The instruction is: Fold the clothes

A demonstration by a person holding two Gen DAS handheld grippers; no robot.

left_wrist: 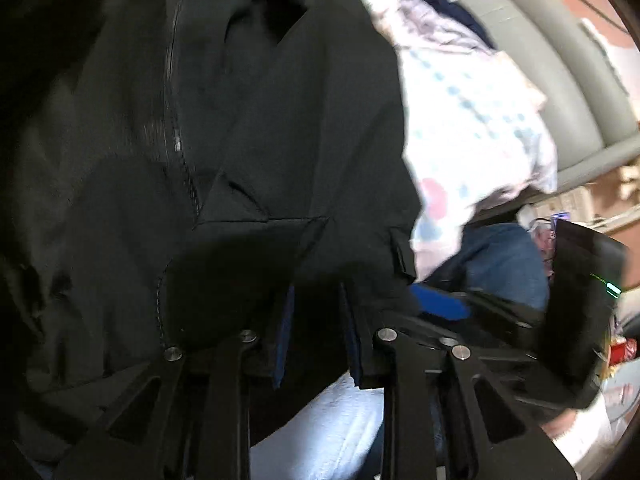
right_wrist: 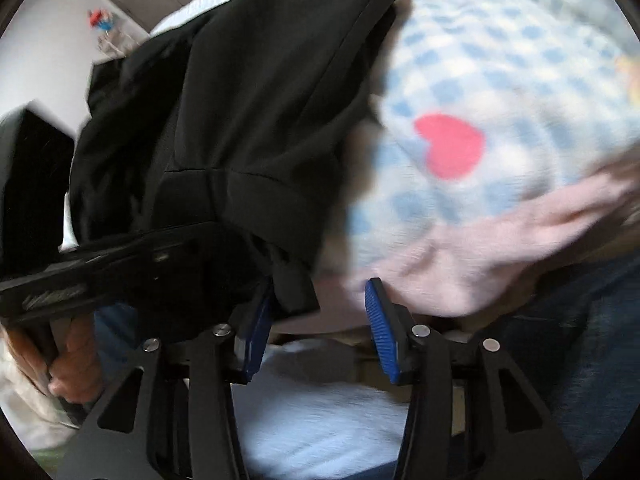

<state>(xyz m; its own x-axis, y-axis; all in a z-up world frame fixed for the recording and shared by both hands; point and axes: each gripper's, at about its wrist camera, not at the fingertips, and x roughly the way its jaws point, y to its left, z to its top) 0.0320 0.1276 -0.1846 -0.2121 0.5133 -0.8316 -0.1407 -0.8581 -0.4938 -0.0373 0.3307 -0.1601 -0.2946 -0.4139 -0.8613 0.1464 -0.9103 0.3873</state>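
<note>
Left tool (left_wrist: 316, 320) clamped on black jacket (left_wrist: 240, 140), fabric bunched between its fingers. Right tool (right_wrist: 316, 324) wide, jacket edge hanging beside its left pad (right_wrist: 260, 320). Checked heart-print cloth (right_wrist: 500, 100) behind.

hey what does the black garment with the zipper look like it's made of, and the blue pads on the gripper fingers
The black zippered garment looks like a smooth, matte woven fabric, perhaps a synthetic: it creases sharply and shows stitched seams, though blur limits certainty. The blue ribbed pads on the right gripper look like rubber or soft plastic, judging by their fine moulded ridges.
</note>
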